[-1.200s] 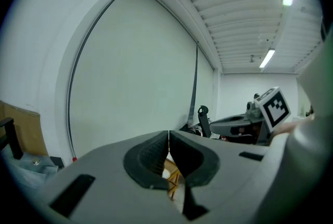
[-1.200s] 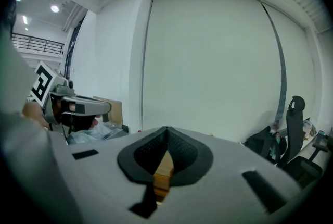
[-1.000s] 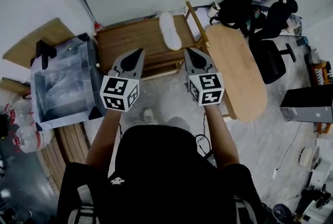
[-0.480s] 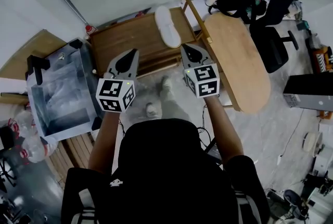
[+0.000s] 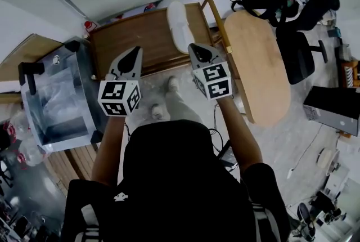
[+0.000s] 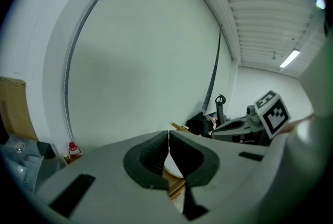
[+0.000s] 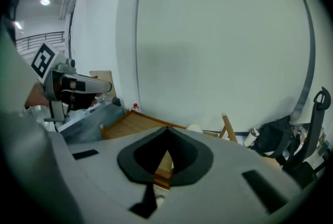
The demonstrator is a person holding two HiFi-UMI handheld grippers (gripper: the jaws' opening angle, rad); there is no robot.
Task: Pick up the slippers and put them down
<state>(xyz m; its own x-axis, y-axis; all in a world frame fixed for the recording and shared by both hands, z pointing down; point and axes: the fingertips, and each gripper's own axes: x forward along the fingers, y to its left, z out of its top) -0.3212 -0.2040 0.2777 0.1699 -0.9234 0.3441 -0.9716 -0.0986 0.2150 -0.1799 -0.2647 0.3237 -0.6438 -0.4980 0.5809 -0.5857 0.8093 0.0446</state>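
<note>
Left gripper [image 5: 134, 53], centre-left of head view: jaws pressed together, nothing between them. Same in left gripper view [image 6: 168, 135], only a sliver of white slipper [image 6: 174, 166] seen past the tips. Right gripper [image 5: 194, 48], just right of centre: also closed and empty; right gripper view [image 7: 166, 130] confirms pads meeting. Both held out side by side, tips aimed toward top of frame and tilted down, probably lining up an approach.

White slipper [image 5: 177, 24] lying upper centre on right end of low slatted wooden bench [image 5: 126, 38], well apart from both grippers, nearer the right one. Only one slipper made out; toe visible in right gripper view [image 7: 194, 127]. Untouched, so pick-up judged not yet begun. Jaws need opening before any grasp.

Clear plastic storage box [image 5: 53, 97] at left edge beside bench. Oval wooden tabletop [image 5: 256, 63] at right, tight against bench end; possible snag for right gripper. Black office chair [image 5: 298, 55] further right.
</note>
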